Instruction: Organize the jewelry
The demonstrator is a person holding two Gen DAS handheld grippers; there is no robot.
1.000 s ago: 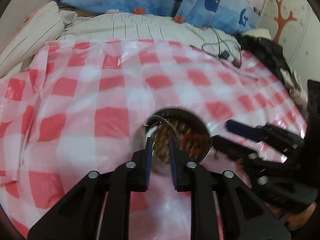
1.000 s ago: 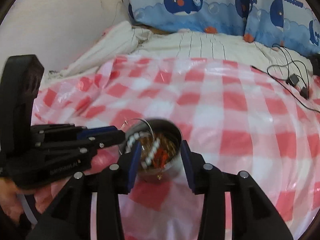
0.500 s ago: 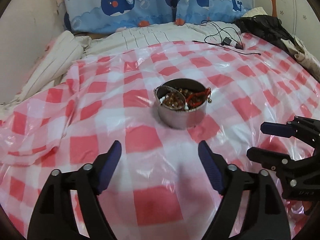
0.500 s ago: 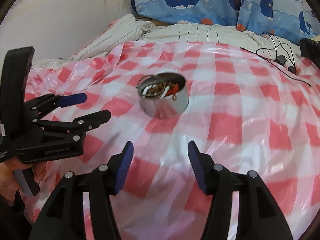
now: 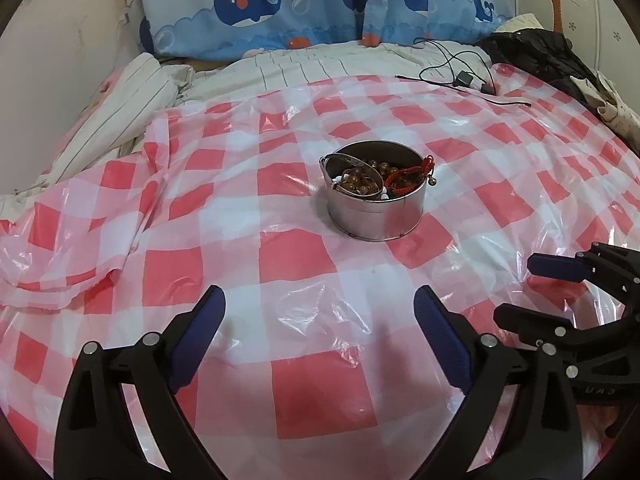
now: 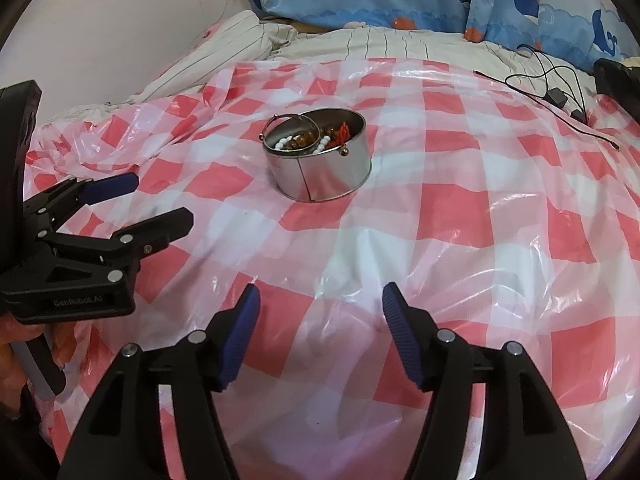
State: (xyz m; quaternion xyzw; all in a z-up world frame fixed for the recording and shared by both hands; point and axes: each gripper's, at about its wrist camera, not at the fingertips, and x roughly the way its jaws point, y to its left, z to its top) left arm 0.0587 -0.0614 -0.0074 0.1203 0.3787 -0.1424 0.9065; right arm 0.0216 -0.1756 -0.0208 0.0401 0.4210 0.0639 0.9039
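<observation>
Bed w/ pink-and-white checked plastic sheet (image 5: 280, 256) spread over it; whale-print pillows (image 5: 320, 12) at the far edge. Round metal tin (image 5: 376, 216) sits upright near mid-sheet, holding the jewelry: amber bead strand (image 5: 362, 178), white beads (image 6: 282, 143), red cord bracelet (image 5: 408, 178) draped over the tin's rim, a silver bangle (image 6: 292, 130) leaning on its near-left rim. Left gripper (image 5: 320, 338) & right gripper (image 6: 320, 338) have both pulled back from the tin, where they worked a second ago, and now hover well short of it on its near side. Both sets of jaws have just been opening and stand apart, nothing between them. No loose pieces visible on the sheet around the tin. Reading: all items deposited; task prob. complete or nearly so.
</observation>
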